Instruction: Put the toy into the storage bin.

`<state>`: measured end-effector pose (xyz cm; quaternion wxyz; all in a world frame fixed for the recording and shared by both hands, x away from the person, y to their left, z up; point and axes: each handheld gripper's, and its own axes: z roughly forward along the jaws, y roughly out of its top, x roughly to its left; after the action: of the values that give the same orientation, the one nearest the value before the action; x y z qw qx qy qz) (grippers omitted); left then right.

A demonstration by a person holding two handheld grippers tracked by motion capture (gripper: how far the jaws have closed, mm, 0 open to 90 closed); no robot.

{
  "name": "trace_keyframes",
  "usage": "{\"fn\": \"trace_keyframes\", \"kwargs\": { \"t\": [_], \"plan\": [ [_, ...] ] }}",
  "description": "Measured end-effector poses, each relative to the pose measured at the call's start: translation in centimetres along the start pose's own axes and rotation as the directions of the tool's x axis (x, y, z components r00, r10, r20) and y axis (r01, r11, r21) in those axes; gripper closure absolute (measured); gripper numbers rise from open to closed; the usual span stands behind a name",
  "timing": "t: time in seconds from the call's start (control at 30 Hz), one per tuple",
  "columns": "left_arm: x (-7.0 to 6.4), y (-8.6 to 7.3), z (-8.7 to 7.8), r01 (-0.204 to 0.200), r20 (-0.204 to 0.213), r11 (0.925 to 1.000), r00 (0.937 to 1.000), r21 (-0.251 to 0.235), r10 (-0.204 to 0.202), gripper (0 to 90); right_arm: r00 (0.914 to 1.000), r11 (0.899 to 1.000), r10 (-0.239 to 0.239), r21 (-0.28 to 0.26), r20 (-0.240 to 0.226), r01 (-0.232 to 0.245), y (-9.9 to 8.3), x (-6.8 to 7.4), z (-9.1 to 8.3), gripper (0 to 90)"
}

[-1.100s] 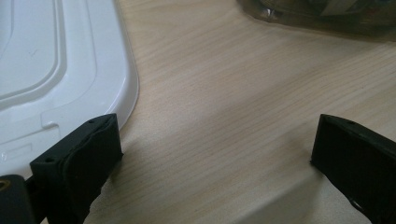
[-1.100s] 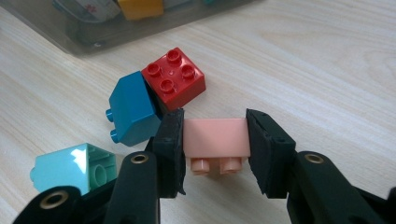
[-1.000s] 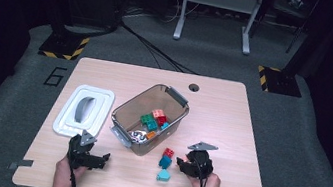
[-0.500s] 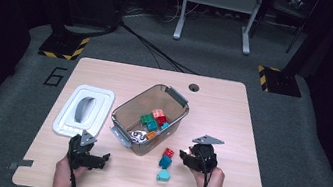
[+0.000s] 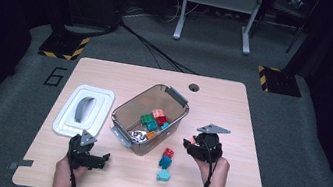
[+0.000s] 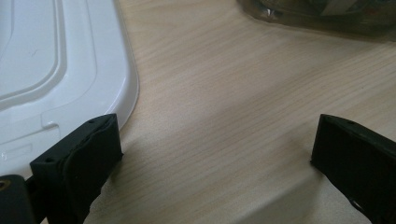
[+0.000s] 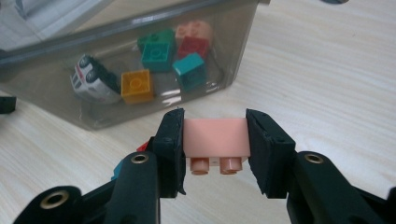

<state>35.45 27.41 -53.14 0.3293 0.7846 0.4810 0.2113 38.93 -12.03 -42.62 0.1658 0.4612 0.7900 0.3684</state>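
Right gripper (image 7: 215, 135), clamped on pink brick (image 7: 215, 135), has lifted toward bin (image 5: 127, 109); left gripper (image 6: 215, 154) idle, jaws apart.

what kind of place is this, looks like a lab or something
Probably a lab or test room, not a home: a lone wooden table on grey carpet, black-and-yellow hazard-striped blocks on the floor, cables trailing behind, and a metal stand in the dark background.
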Motion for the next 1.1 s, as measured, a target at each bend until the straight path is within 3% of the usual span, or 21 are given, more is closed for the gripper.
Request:
{"fn": "trace_keyframes", "kwargs": {
  "t": [0.43, 1.1],
  "plan": [
    [-0.1, 0.0, 0.0, 0.01, 0.0, 0.9999, 1.0, -0.005, -0.01, 1.5, 0.9998, 0.999, -0.02, -0.048, 0.005, 0.021, 3.8, -0.3, -1.3, 58.8],
    [0.0, 0.0, 0.0, 0.009, 0.001, 0.9999, 1.0, -0.006, -0.009, 1.5, 0.9962, 0.995, -0.087, -0.059, -0.009, 0.087, 9.2, 1.1, -0.4, 58.8]
  ]
}}
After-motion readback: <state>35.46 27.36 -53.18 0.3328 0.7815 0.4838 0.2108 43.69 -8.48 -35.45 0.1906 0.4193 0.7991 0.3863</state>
